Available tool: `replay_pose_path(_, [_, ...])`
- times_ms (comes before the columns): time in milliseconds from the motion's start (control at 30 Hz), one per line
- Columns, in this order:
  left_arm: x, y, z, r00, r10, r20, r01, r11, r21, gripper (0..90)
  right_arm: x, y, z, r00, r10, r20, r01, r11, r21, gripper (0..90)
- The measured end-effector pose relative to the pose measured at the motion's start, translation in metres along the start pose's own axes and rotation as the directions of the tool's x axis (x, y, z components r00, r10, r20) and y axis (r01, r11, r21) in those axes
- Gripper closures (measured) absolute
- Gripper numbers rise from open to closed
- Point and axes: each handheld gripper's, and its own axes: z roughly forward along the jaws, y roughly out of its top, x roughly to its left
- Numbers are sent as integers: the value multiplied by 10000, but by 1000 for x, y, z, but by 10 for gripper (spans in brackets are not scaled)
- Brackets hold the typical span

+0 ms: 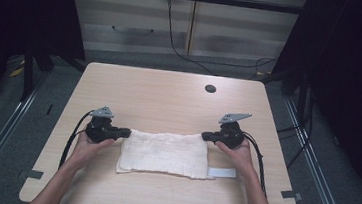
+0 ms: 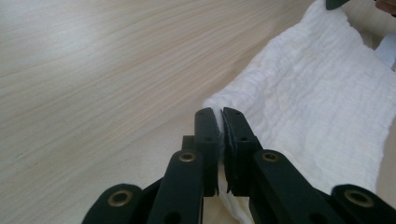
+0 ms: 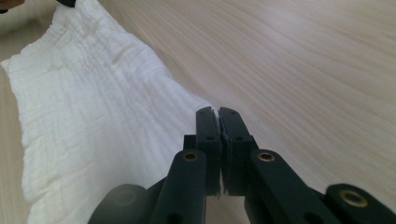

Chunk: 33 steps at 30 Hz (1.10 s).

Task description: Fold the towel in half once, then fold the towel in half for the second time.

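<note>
The cloth (image 1: 164,153) pinched between the fingers (image 2: 207,140) is white woven fabric, crinkled and matt, with a fine ribbed weave. The fingers are matt black plastic with brass-coloured rivets. Under them the table (image 1: 169,96) is pale wood-grain laminate, smooth with a soft sheen.

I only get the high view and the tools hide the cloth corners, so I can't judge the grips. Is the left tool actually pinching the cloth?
Observer: Yes. The left tool has its jaws shut with an edge of the white cloth between them.
Operator: And the right tool?
Observer: The right tool is shut on the cloth's corner too.
Operator: Is the cloth smooth?
Observer: No, its weave looks finely crinkled all over.
</note>
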Motion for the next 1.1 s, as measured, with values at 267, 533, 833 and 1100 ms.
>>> replay_pose_path(267, [-2, 0, 5, 9999, -88, -115, 89, 9999, 121, 856, 21, 4, -14, 9970, -772, -81, 769, 9966, -307, 880])
replay_pose_path(533, [4, -3, 10, 9986, -362, -388, 373, 9989, 283, 859, 36, 3, -20, 9907, -1322, -314, 1311, 9908, -341, 881])
replay_pose_path(833, [4, -5, 13, 9946, -497, -909, 541, 9975, 465, 862, 58, -7, -28, 9853, -1633, -508, 1612, 9860, -432, 882])
replay_pose_path(1100, [4, -3, 15, 9910, -689, -1148, 732, 9967, 343, 863, 81, -14, -32, 9748, -1992, -1005, 1954, 9796, -463, 883])
